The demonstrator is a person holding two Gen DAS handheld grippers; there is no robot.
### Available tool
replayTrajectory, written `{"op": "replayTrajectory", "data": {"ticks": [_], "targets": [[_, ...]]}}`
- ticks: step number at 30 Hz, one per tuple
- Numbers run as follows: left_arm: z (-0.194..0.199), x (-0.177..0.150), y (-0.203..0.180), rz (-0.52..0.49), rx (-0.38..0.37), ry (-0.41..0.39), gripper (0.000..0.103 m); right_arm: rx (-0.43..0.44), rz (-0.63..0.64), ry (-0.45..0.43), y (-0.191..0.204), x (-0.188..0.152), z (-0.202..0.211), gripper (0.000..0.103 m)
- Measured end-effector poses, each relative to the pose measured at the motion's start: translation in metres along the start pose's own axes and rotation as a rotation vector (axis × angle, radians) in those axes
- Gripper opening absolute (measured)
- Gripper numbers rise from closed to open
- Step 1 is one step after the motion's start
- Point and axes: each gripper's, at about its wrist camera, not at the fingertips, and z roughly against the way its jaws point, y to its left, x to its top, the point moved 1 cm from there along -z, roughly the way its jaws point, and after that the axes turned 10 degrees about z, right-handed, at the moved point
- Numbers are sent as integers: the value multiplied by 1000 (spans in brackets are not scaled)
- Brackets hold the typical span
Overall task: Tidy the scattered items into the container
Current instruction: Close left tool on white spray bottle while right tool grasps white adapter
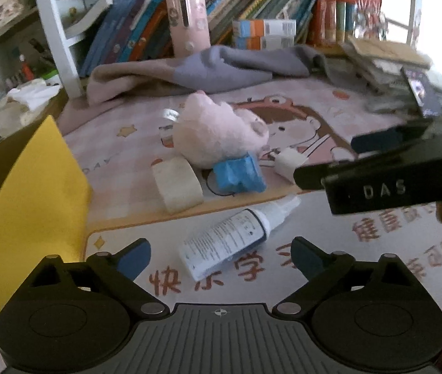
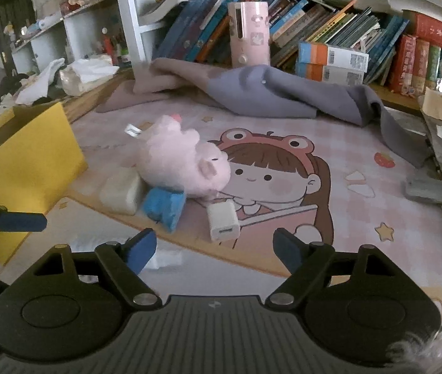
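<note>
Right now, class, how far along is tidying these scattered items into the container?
Done: nothing visibly; whether anything is inside the yellow container cannot be seen. In hand: nothing; the left gripper is open over the white bottle, the right gripper open near the white charger. Left: the pink plush toy, blue item, cream block, bottle and charger all lie loose on the mat.

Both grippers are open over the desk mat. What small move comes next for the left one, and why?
Probably ease the left gripper down and forward over the white bottle. Its fingers stand open and empty, the bottle lies flat just ahead between them, apart from the pink plush, and the yellow container waits alongside.
</note>
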Motion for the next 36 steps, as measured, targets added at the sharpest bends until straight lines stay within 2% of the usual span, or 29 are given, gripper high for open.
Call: {"op": "replayTrajectory", "data": {"ticks": [8,15,17,21,26,32,34,35,36], "targets": [[-31,10,1,8,-24,73,82,14,71,33,-2,12,-39,81],[-31,12,2,23,-29,109,75,42,114,85,-2,14,-63,66],[-28,12,4,54,-28,130,61,50,105,85,-4,13,-64,62],[-20,12,1,49,-49,150,50,60,110,79,-3,13,-64,51],[-20,12,-4,26,-81,163,45,63,101,87,-3,13,-65,50],[-23,10,-20,-53,-122,184,40,64,91,90,-8,9,-66,50],[-28,9,-23,-66,-122,195,41,63,110,86,-7,10,-66,42],[-31,10,-24,-73,-121,200,41,67,118,82,-7,11,-66,25],[-33,10,-25,-76,-119,205,41,66,120,81,-8,11,-65,25]]}}
